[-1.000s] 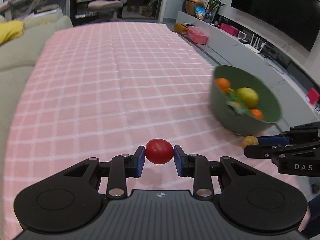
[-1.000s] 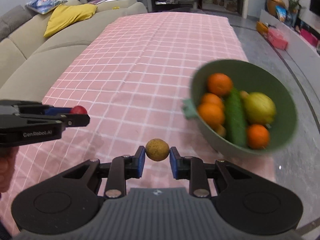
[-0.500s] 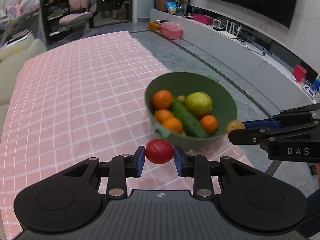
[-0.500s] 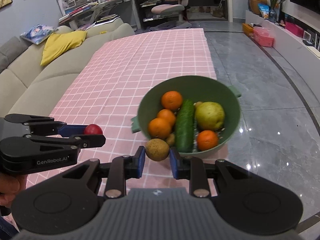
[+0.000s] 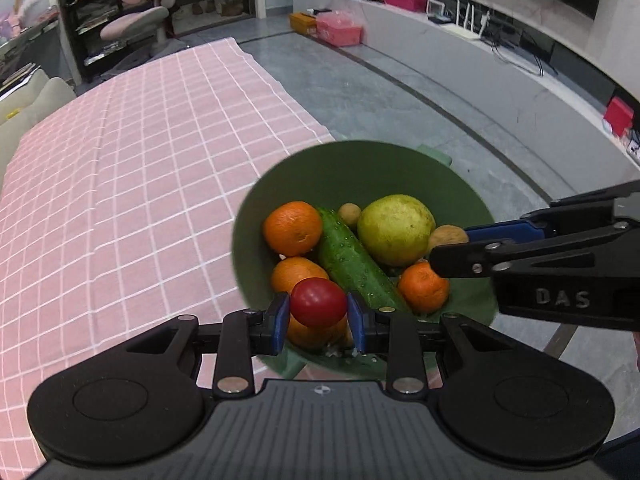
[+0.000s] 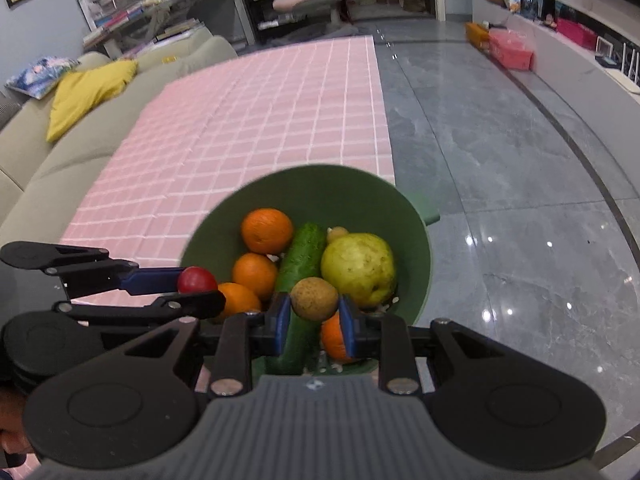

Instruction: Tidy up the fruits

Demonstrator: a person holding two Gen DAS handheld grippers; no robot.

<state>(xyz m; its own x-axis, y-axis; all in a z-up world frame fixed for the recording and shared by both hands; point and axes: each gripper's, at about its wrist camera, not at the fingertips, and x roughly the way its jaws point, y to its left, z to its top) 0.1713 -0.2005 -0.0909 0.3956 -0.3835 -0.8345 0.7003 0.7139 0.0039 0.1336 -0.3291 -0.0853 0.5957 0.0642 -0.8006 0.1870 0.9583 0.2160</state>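
two claws hover over the green bowl (image 5: 360, 168): left claw (image 5: 319, 319) clamps a red tomato (image 5: 319, 302), right claw (image 6: 313, 320) clamps a small brown fruit (image 6: 314, 298).

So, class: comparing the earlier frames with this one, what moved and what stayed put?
Both tools travelled from over the pink cloth to above the green bowl. The left tool stays clamped on the red tomato, the right tool on the small brown fruit. Nothing released.
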